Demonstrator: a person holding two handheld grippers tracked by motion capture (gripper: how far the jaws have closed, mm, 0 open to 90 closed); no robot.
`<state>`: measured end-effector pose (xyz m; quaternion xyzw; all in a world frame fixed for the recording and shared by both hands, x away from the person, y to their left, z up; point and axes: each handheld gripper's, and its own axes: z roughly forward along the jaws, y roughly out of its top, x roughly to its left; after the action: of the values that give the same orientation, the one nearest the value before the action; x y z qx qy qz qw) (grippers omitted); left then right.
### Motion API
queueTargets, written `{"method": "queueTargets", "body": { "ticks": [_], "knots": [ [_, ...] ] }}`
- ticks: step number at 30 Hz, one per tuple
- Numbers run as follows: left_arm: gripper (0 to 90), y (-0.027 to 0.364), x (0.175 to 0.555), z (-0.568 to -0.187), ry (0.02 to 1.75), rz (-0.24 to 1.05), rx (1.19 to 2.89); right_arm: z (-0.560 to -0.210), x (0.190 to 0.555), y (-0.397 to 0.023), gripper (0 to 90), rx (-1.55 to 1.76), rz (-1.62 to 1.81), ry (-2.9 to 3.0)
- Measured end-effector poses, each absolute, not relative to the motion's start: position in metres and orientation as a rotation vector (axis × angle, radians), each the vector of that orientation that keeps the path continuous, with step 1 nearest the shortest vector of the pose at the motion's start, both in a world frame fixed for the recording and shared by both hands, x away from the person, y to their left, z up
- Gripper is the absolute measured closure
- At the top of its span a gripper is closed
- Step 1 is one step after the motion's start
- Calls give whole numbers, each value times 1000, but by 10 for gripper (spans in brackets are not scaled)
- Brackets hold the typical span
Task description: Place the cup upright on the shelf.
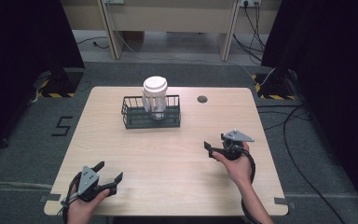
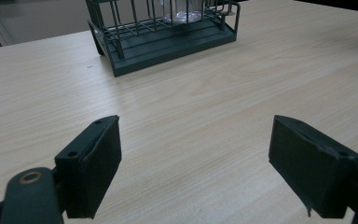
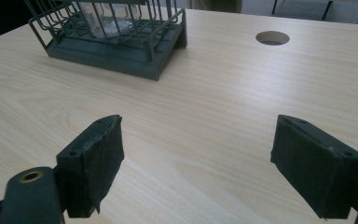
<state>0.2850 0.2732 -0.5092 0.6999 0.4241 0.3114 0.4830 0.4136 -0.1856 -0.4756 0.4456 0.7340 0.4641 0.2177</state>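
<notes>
Both grippers, left gripper [image 1: 108,173] lower left and right gripper [image 1: 208,149] right of centre, rest released on the tabletop [image 1: 168,154]. Upper centre, the cup [image 1: 154,97] stands in the wire basket [image 1: 151,113]; a clumsy reach could topple it.

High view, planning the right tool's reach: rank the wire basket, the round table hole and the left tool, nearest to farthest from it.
1. Round table hole, beyond the right tool.
2. Wire basket, far centre, holding a lidded cup.
3. Left tool, near left corner.
</notes>
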Motion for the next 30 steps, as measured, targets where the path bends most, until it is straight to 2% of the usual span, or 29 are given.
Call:
{"method": "queueTargets", "body": {
  "ticks": [30],
  "knots": [
    [164,272,284,-509,1036,756,1699,-490,373,-231,191,1293,1252,1967]
  ]
}}
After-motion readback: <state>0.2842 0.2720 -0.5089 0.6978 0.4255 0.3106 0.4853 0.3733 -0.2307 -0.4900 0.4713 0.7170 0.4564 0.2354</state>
